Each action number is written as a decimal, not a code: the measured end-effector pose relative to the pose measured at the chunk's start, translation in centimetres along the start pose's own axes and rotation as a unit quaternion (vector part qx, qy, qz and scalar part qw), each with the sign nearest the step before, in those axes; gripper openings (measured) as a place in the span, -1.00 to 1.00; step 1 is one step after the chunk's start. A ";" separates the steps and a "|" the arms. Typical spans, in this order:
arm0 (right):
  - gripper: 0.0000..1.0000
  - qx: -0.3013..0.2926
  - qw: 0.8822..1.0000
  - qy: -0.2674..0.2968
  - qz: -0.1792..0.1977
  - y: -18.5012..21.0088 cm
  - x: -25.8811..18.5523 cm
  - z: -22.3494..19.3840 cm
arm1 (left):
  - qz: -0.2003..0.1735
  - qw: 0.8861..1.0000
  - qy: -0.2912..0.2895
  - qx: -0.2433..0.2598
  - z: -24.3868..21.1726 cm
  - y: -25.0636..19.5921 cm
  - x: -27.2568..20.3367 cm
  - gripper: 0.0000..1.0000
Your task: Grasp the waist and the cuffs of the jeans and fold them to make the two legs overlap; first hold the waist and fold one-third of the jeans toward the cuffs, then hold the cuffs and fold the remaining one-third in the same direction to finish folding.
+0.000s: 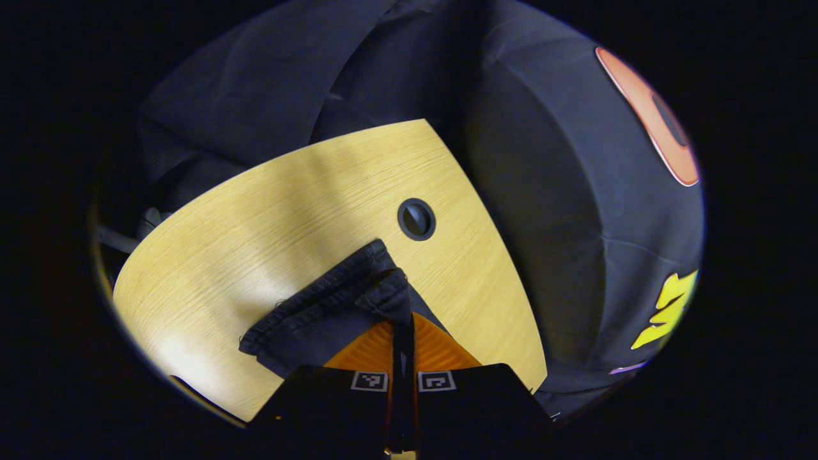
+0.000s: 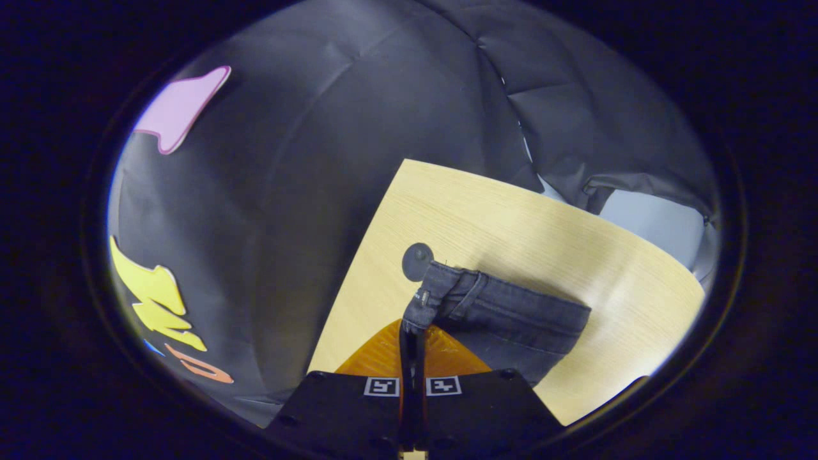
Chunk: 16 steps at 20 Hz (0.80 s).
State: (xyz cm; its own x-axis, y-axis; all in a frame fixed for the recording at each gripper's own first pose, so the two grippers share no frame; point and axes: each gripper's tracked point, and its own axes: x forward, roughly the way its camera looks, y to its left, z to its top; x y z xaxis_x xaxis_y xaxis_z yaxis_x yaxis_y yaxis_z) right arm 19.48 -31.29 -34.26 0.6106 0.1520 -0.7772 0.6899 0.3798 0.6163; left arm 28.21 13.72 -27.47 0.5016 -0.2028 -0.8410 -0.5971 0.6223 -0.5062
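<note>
Dark denim jeans hang from both grippers above a light wooden table. In the left gripper view my left gripper (image 1: 402, 319) is shut on the hemmed cuffs (image 1: 332, 300) of the jeans, which drape to the left over the table (image 1: 268, 211). In the right gripper view my right gripper (image 2: 413, 329) is shut on the waistband (image 2: 441, 291) near its button, and the waist of the jeans (image 2: 511, 319) spreads to the right with a belt loop showing. The rest of the jeans is hidden under the grippers.
A round dark cable grommet (image 1: 416, 219) sits in the tabletop just beyond the cuffs; the grommet (image 2: 415, 260) lies partly behind the waistband. The table's edge (image 2: 358, 255) meets the black cloth wall (image 1: 575, 211) close by. A pale panel (image 2: 658, 223) shows at the far right.
</note>
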 end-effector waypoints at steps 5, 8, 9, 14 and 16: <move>-0.89 -0.024 0.999 -0.009 -0.037 -0.6 3.1 -0.3 | 0.032 0.999 0.002 0.005 -0.6 1.0 0.9 -0.80; -0.84 -0.036 0.999 -0.013 -0.035 0.0 3.2 -0.8 | 0.037 0.999 -0.003 0.016 -0.2 0.7 1.0 -0.32; -0.70 -0.038 0.999 -0.013 -0.026 0.5 2.6 -0.8 | 0.038 0.999 -0.006 0.014 -0.1 0.6 0.6 0.09; 0.22 -0.067 0.997 -0.030 -0.004 2.0 -0.9 -0.9 | 0.017 0.999 -0.007 0.035 -1.4 -1.3 -3.1 0.89; 0.43 -0.102 0.994 -0.045 -0.002 2.3 -3.1 -1.4 | 0.003 0.996 -0.028 0.089 -2.0 -2.5 -5.7 0.88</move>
State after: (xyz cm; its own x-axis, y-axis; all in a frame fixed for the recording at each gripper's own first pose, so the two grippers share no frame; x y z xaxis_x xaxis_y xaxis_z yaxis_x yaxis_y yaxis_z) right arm 18.64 -29.63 -30.63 0.6473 0.0720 -0.7589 0.6041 0.5588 0.5682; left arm 25.64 11.79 -21.82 0.5362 -0.1595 -0.8289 -0.4825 0.7478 -0.4560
